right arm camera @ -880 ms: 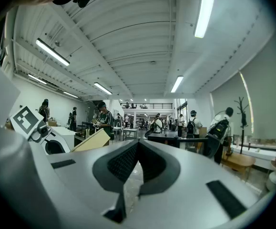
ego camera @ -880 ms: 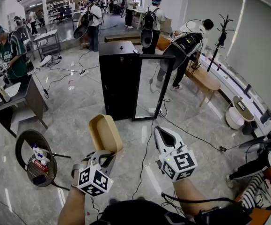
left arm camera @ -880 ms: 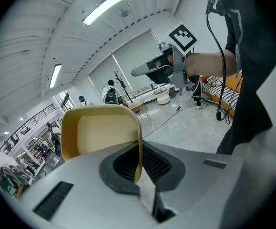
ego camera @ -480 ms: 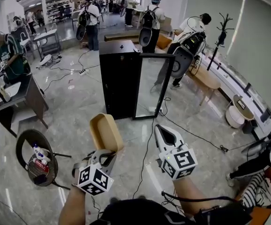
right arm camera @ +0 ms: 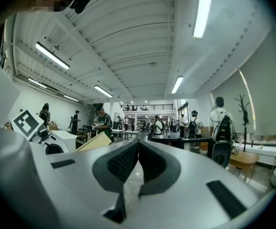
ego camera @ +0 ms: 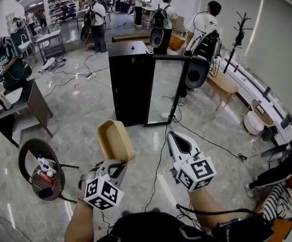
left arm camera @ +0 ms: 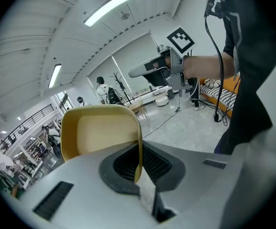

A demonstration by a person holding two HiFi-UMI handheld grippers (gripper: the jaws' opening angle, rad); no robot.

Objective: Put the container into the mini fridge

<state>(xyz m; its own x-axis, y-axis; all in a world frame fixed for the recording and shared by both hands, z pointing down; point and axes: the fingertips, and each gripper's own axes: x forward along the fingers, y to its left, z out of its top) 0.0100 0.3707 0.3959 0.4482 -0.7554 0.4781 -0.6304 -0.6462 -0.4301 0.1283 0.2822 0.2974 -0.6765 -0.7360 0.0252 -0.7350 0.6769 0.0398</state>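
Your left gripper (ego camera: 117, 163) is clamped on the container (ego camera: 115, 140). In the left gripper view, its jaws (left arm camera: 138, 170) pinch one thin side wall of the tan container (left arm camera: 99, 133), and the wall runs straight down between the dark pads. The container stands on edge past the jaw tips, with its hollow side turned back toward that camera. It is a shallow tray with rounded corners, and it looks empty.

Your right gripper (ego camera: 179, 141) has its jaws together with nothing between them. The right gripper view shows the two pads meeting along a line (right arm camera: 138, 151). It is held level, just to the right of the container and not touching it. From the left gripper's camera it shows as a pale wedge (left arm camera: 137, 72) on your right hand.

The container is in the air above the floor (ego camera: 85, 120), in front of you and well short of the mini fridge (ego camera: 130, 82). The fridge is a tall black cabinet standing on the floor ahead. Its glass door (ego camera: 165, 91) is swung open on the right side.

A black cable (ego camera: 158, 160) trails across the floor between your grippers. A round stool (ego camera: 39, 171) with small items on it sits near your left side. Several people with backpacks stand behind the fridge.
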